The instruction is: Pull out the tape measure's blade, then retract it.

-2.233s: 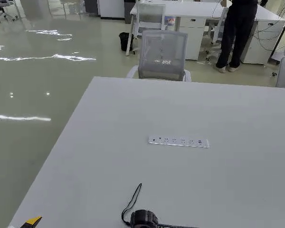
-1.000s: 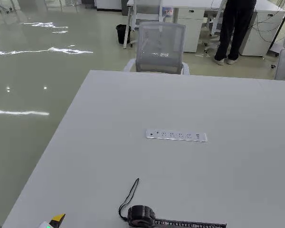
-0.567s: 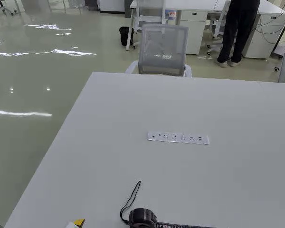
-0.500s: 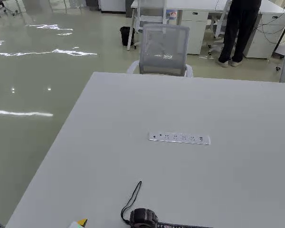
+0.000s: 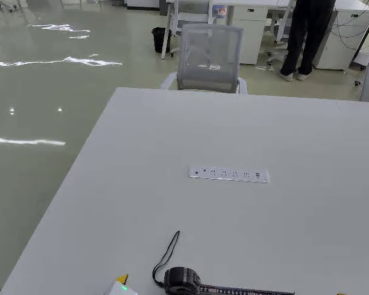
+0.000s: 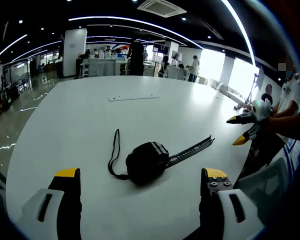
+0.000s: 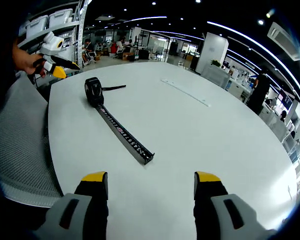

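While the tape measure (image 6: 146,161) lies on the table (image 5: 234,123) by its near edge, blade (image 7: 124,135) drawn out, we hold the left gripper (image 6: 141,173) and right gripper (image 7: 151,176) spread wide, gripping nothing.

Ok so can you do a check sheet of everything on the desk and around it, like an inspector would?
surface: white table, flat and bare, with a socket strip set into it.
job's things: black tape measure lies on the table, its blade pulled out flat along the top, its wrist strap trailing off the case.
clutter: nothing seen.
grippers: left gripper open, short of the case; right gripper open, short of the blade's end; neither touching.
cables: nothing seen on the table.
surroundings: grey mesh chair at the far edge, glossy floor, a bin, a person standing further off.
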